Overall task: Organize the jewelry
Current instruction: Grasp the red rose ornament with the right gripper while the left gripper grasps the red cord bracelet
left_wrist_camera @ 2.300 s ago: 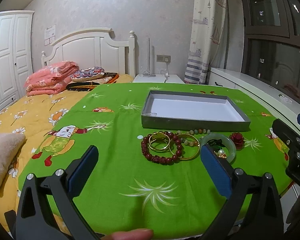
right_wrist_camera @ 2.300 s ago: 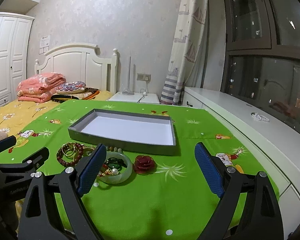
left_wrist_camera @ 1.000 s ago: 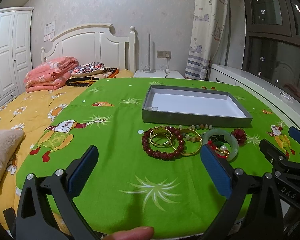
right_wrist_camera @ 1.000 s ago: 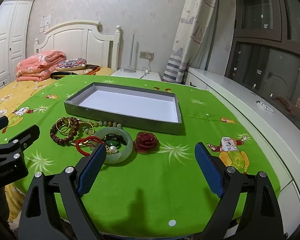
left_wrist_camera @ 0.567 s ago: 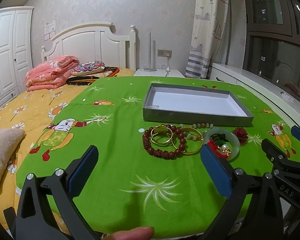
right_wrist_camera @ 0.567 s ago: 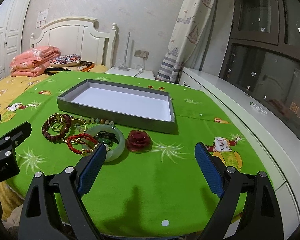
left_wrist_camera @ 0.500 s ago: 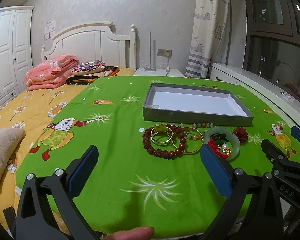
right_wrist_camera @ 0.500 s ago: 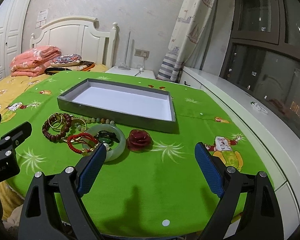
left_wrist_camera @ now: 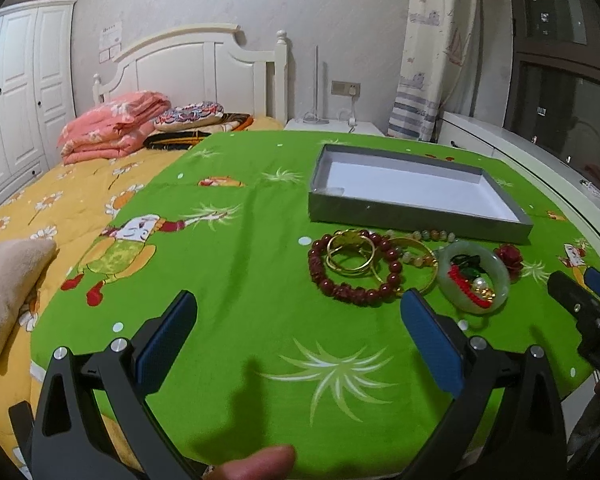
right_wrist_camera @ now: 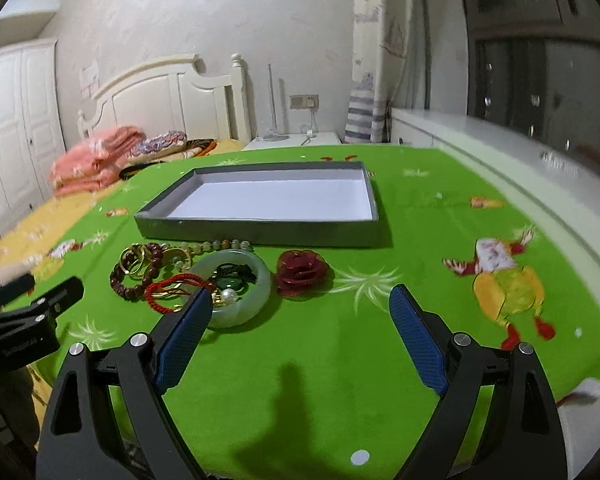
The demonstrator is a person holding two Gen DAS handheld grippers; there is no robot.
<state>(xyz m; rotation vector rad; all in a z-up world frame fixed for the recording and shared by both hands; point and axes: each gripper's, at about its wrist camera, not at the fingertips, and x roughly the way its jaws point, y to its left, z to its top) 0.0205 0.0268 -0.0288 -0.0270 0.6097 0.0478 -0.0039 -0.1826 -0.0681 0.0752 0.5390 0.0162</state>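
Right gripper [right_wrist_camera: 300,320] nearer: rose [right_wrist_camera: 302,269] sits just ahead between its wide, empty fingers, tray [right_wrist_camera: 260,232] beyond. Left gripper [left_wrist_camera: 298,328] also wide, empty.

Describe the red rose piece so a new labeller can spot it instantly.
Start at the grey tray on the green bedspread; the jewelry lies in a row along its near wall. The rose sits alone at the right end of that row, beside the pale green jade bangle. It is the only flower-shaped piece, dark red with layered petals; everything else is rings, beads or cord.
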